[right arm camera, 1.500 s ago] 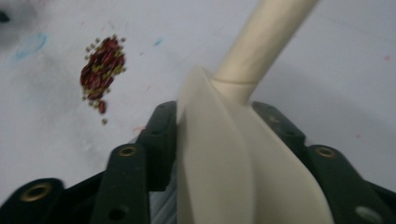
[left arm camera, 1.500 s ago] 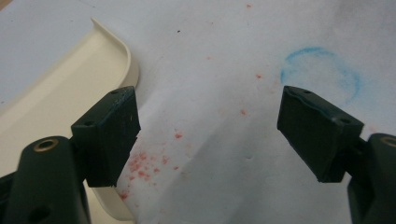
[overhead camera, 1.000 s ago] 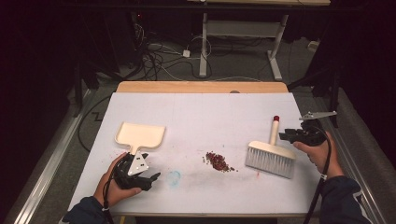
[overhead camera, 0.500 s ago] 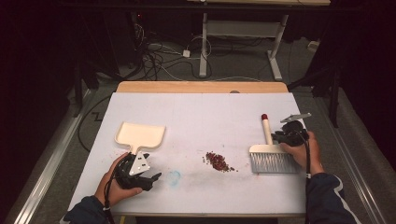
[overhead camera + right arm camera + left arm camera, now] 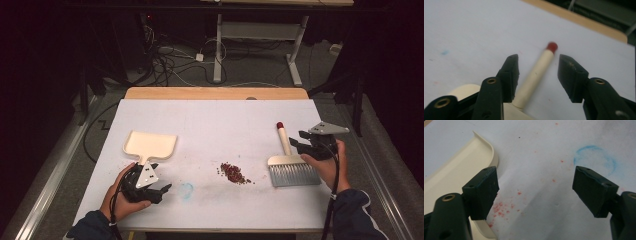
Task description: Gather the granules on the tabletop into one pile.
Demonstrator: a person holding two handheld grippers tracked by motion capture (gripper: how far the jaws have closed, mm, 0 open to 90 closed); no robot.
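A brush lies flat on the white table at the right, with a cream handle ending in a red tip and grey bristles toward the front edge. My right gripper straddles that handle; its jaws have just been opening and stand open, with a gap on each side of the handle. A cream dustpan rests at the left. My left gripper is open and empty just in front of the dustpan's handle. A small pile of red crumbs lies between dustpan and brush.
A faint blue ring is drawn on the table beside the left gripper, with red specks scattered near it. A wooden strip edges the far side of the table. Cables and desk legs stand on the dark floor beyond.
The right hand swung the tilted brush leftward until its handle pointed away and set it down. Its jaws then parted from the handle. The left gripper stayed put.
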